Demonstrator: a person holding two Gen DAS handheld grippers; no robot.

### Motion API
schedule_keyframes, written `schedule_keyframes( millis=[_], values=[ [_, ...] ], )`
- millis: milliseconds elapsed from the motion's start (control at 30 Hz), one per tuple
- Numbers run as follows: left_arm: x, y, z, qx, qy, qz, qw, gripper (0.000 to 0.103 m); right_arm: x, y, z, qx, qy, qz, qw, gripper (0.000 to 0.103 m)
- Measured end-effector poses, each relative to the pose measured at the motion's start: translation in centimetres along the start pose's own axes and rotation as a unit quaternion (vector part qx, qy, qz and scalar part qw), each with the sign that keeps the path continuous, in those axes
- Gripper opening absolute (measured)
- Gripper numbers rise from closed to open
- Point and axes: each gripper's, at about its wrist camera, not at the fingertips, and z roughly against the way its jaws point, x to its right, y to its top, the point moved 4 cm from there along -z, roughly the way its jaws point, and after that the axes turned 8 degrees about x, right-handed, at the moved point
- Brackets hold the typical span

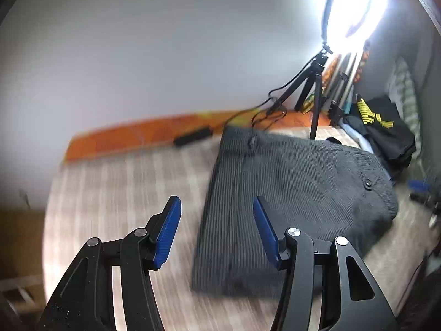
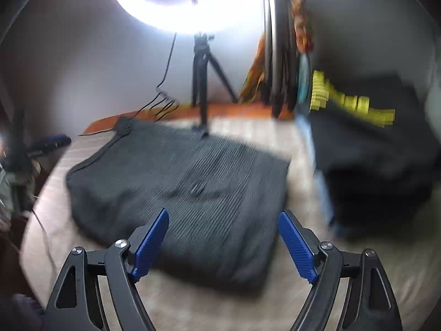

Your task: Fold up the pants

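The left gripper [image 1: 217, 230] has its blue fingers [image 1: 168, 233] spread wide with nothing between them, above the near left edge of the pants [image 1: 289, 201]. The right gripper [image 2: 223, 244] is likewise spread and empty, its fingers [image 2: 150, 244] over the near edge of the pants [image 2: 193, 193]. The pants are dark grey, ribbed, folded into a thick rectangle and lying flat on the desk [image 1: 115, 193], with a button [image 1: 368, 184] showing on top. Behind them a tripod [image 1: 317, 93] carries a glaring ring light [image 1: 355, 5], its cable [image 1: 264, 110] trailing along an orange strip [image 1: 137, 132] at the wall. Right of the pants lies a pile of black clothes [image 1: 386, 132] with yellow print.
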Motion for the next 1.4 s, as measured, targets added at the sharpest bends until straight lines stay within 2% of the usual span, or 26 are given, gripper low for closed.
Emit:
schedule_keyframes(
  millis=[133,200,300,367,500,600,700,767,800,833,967,1067,1133,1200,1333,1400],
  values=[
    [0.2,-3.7,1.1,-0.001,-0.014,0.058,0.9982,0.054,0.1,-2.9,-0.5,-0.016,0.024,-0.061,0.998,0.084],
    [0.2,-5.4,1.5,-0.003,-0.033,0.103,0.9941,0.054,0.7,-4.1,-1.4,-0.030,0.035,-0.106,0.993,0.084],
    [1.0,-7.5,1.6,-0.009,-0.042,0.141,0.9890,0.054,1.7,-5.2,-2.7,-0.043,0.045,-0.149,0.987,0.084],
    [2.2,-8.6,1.8,-0.011,-0.067,0.163,0.9843,0.054,2.4,-5.7,-3.6,-0.051,0.052,-0.175,0.982,0.084],
    [5.8,-10.1,0.7,-0.041,-0.101,0.145,0.9835,0.054,3.4,-5.9,-5.0,-0.048,0.081,-0.227,0.969,0.086],
    [8.0,-10.2,-0.4,-0.052,-0.109,0.116,0.9859,0.054,3.5,-5.4,-5.5,-0.032,0.085,-0.241,0.966,0.087],
    [9.0,-10.1,-1.4,-0.050,-0.125,0.122,0.9833,0.053,3.6,-4.9,-6.1,-0.015,0.080,-0.259,0.962,0.087],
    [9.2,-10.1,-2.1,-0.046,-0.140,0.137,0.9795,0.047,3.9,-4.5,-6.4,-0.004,0.083,-0.279,0.957,0.087],
    [9.3,-9.9,-2.4,-0.044,-0.145,0.144,0.9780,0.031,4.1,-4.6,-6.5,0.001,0.084,-0.290,0.953,0.086],
    [9.2,-9.9,-2.4,-0.041,-0.143,0.148,0.9778,0.024,4.3,-4.5,-6.5,0.005,0.083,-0.298,0.951,0.082],
    [8.8,-9.5,-1.4,-0.022,-0.158,0.152,0.9753,0.014,4.8,-4.1,-6.8,0.010,0.079,-0.302,0.950,0.045],
    [8.7,-8.5,0.3,0.002,-0.169,0.148,0.9744,0.012,3.9,-2.7,-5.3,0.030,0.081,-0.276,0.957,0.032],
    [8.5,-8.2,1.0,0.007,-0.173,0.149,0.9735,0.012,2.9,-0.8,-3.5,0.050,0.087,-0.240,0.965,0.026],
    [8.2,-8.9,0.6,-0.008,-0.170,0.147,0.9744,0.012,2.7,-0.1,-3.0,0.050,0.074,-0.210,0.974,0.023],
    [8.2,-11.3,-0.8,-0.053,-0.152,0.131,0.9783,0.012,3.6,-2.5,-5.1,-0.010,0.045,-0.223,0.974,0.021],
    [8.2,-11.4,-0.6,-0.057,-0.148,0.122,0.9797,0.012,3.6,-2.9,-5.3,-0.014,0.046,-0.218,0.975,0.021]
  ],
)
